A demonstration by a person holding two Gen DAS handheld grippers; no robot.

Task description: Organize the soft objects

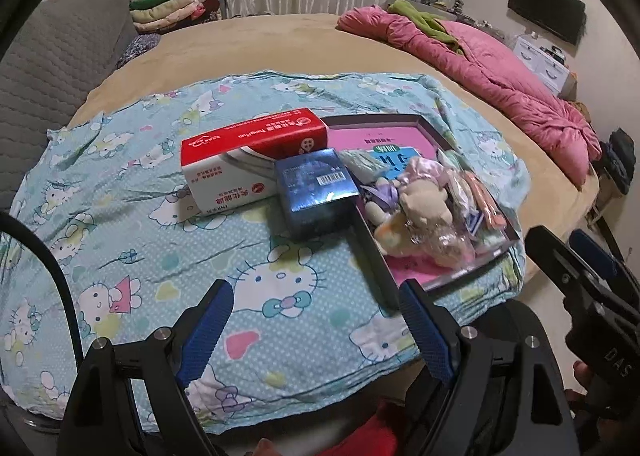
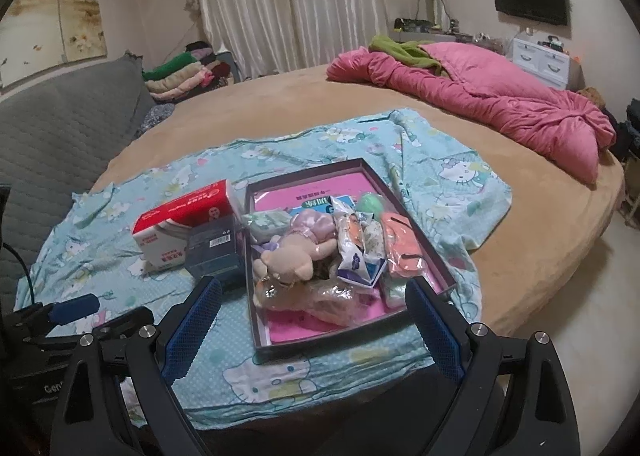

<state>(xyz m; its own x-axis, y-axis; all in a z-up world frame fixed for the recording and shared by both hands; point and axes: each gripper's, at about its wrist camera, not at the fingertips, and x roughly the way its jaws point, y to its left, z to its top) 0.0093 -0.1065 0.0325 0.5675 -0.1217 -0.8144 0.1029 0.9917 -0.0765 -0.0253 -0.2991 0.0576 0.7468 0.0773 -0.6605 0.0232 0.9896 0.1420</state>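
**Soft items lying heaped in the tray, both grippers hanging back empty**

Left to right across the bed: a grey quilted headboard (image 2: pixel 60 128) is standing at the far left, with the cartoon-cat cloth (image 2: pixel 132 296) spreading over the tan mattress in front of it. On the cloth, a red-and-white box (image 1: pixel 248 160) is lying on its side; a dark blue box (image 1: pixel 316 192) is sitting just beside it and appears to be touching the left wall of the shallow tray (image 2: pixel 256 280).

Inside the tray, the soft things are crowding the near half: a plush bear (image 2: pixel 288 264) in a pale purple outfit, a clear crinkled bag (image 2: pixel 320 296) below it, a blue-and-white tissue pack (image 2: pixel 356 256), a pale green rounded item (image 2: pixel 370 202) and an orange pouch (image 2: pixel 402 252) at the right. The far half is showing bare pink lining. A pink duvet (image 2: pixel 480 96) is lying bunched well apart, at the far right.

The left gripper (image 1: pixel 316 330) is hovering above the cloth short of the boxes, jaws wide apart and holding nothing. The right gripper (image 2: pixel 314 330) is hovering at the tray's near edge, jaws likewise apart and empty.

Progress, as a judgement: the items are gathered but jumbled and overlapping; sorting or arranging them looks largely undone, and neither tool is touching anything.
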